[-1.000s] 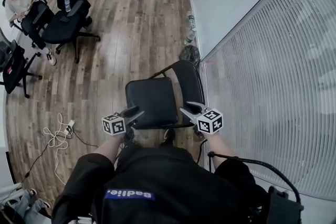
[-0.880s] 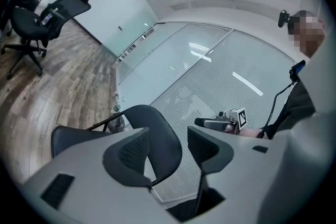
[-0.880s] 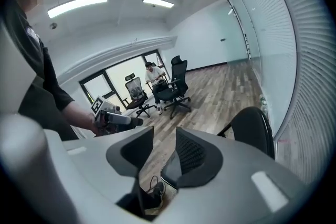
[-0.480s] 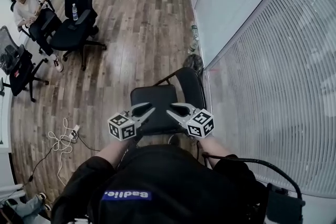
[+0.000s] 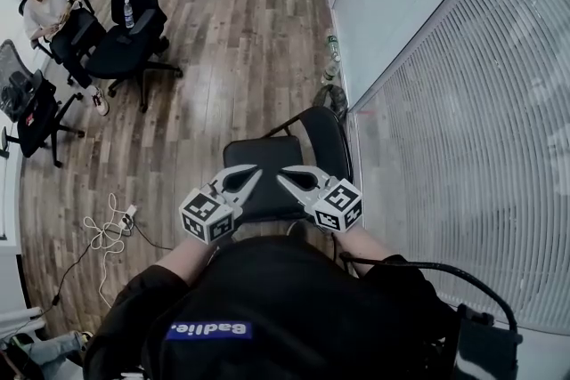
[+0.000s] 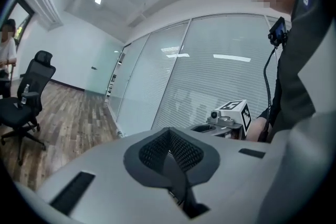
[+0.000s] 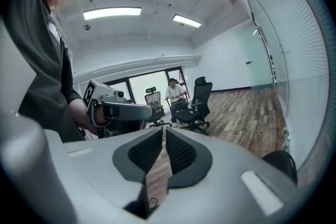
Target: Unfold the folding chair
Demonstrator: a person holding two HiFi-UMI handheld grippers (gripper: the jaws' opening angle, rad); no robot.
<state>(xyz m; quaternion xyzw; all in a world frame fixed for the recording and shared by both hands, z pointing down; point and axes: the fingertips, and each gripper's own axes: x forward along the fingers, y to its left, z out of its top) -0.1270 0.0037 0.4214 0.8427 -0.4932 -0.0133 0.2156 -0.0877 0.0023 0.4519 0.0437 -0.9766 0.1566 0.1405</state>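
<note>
Folding chair [image 5: 267, 157] stands opened on the wood floor [image 5: 223, 31] beside the slatted glass wall [image 5: 463, 129], below both grippers. Left gripper [image 5: 252, 176]: jaws fully together, empty. Right gripper [image 5: 287, 177]: jaws just closing to a narrow slit, nothing between.

Wood plank floor [image 5: 223, 31], kinda glossy. Frosted glass wall with blinds [image 5: 463, 120] along right. Black office chairs [image 5: 134, 22] far left, person [image 5: 49, 4] sitting there. White cable [image 5: 102, 236] tangled on floor. Ceiling strip lights [image 7: 111, 12] on.
</note>
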